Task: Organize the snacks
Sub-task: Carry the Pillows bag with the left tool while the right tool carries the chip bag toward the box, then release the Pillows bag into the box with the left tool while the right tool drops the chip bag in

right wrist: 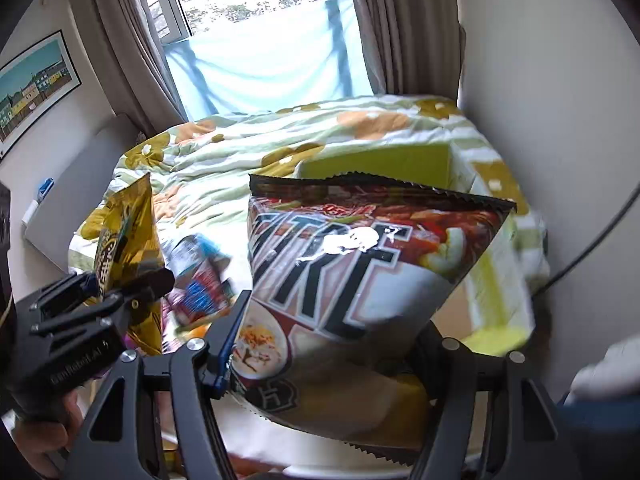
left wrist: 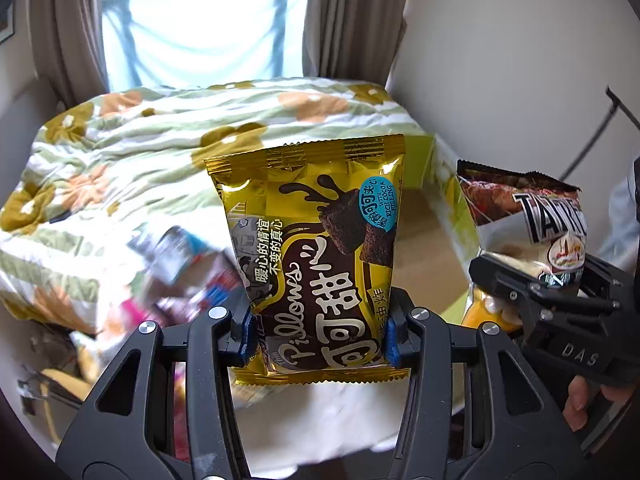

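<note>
gold snack bag [left wrist: 316,256] clamped between left tongs [left wrist: 318,334].

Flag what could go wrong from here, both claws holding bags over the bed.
1. The left claw pinches the gold Pillows bag only near its bottom, so the bag may flop or slip.
2. The large chip bag in the right claw bulges, so it may crush or slide out.
3. The two bags sit close and could collide.
</note>
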`<action>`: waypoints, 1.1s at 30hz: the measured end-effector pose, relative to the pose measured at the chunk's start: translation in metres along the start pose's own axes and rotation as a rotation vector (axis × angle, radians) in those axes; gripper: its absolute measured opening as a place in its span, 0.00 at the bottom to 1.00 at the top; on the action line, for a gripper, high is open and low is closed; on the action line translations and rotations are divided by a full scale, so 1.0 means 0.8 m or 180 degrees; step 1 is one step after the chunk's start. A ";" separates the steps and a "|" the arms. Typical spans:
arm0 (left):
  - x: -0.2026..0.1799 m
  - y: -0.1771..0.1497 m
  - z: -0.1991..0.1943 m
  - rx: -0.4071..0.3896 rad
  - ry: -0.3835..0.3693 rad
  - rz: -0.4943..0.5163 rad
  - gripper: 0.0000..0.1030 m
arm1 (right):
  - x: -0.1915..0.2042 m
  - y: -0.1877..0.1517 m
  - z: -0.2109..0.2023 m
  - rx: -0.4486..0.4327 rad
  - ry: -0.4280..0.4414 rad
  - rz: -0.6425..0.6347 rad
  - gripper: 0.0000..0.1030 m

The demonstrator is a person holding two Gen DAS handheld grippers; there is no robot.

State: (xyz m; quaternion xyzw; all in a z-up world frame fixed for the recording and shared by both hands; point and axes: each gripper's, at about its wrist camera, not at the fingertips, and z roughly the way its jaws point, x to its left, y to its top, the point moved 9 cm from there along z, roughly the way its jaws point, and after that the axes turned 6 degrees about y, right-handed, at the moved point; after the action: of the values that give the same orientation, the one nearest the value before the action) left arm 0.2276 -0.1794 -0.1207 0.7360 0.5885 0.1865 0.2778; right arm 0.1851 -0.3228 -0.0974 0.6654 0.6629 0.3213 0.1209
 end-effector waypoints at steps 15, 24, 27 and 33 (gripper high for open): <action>-0.119 0.106 0.198 0.0620 -0.0007 0.0038 0.42 | -0.156 0.092 0.068 0.0191 0.0031 -0.0024 0.61; -0.123 0.092 0.271 0.0864 0.0193 0.0138 1.00 | -0.193 0.078 0.106 0.0435 0.0035 0.0231 0.61; -0.118 0.094 0.262 0.0752 0.0178 0.0179 1.00 | -0.194 0.075 0.106 0.0462 -0.0004 0.0284 0.62; -0.099 0.087 0.221 0.0674 0.0173 0.0169 1.00 | -0.189 0.075 0.113 0.0479 -0.0010 0.0206 0.62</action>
State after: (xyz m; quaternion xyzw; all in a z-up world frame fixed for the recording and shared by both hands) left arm 0.3679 -0.3004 -0.2100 0.7712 0.5926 0.1505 0.1773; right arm 0.2993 -0.4497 -0.1720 0.6942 0.6631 0.2732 0.0612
